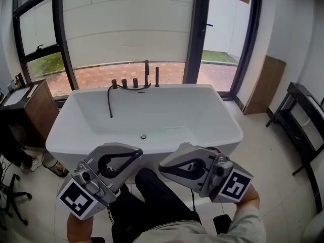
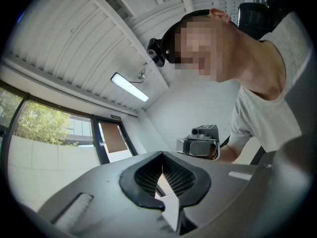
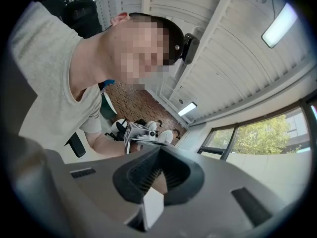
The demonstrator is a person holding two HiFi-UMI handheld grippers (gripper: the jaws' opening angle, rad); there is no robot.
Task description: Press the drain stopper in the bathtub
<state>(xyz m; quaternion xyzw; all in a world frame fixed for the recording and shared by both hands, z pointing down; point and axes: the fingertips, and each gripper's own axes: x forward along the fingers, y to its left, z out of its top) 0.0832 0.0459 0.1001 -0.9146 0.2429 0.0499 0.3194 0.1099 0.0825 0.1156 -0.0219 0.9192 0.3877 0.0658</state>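
Only the head view shows the white bathtub (image 1: 59,133), standing under tall dark-framed windows (image 1: 126,24). The drain stopper (image 1: 143,136) is a small round metal disc on the tub floor near the front wall, well apart from both tools. The left tool (image 1: 137,153) and right tool (image 1: 164,168) are held low over the person's lap, in front of the tub, with their tips towards each other. The gripper views point upward instead: each shows a slatted white ceiling, a strip light (image 2: 130,87), the person's grey shirt and the other tool beyond. There both tools have their jaws pressed together at the tips, with nothing between them. Dark faucet fittings (image 1: 146,75) stand on the tub's far rim, and a black hose (image 1: 109,103) hangs into the basin. The floor (image 1: 273,156) is pale tile, with a wooden cabinet (image 1: 43,110) at left and a black rack (image 1: 304,120) at right.
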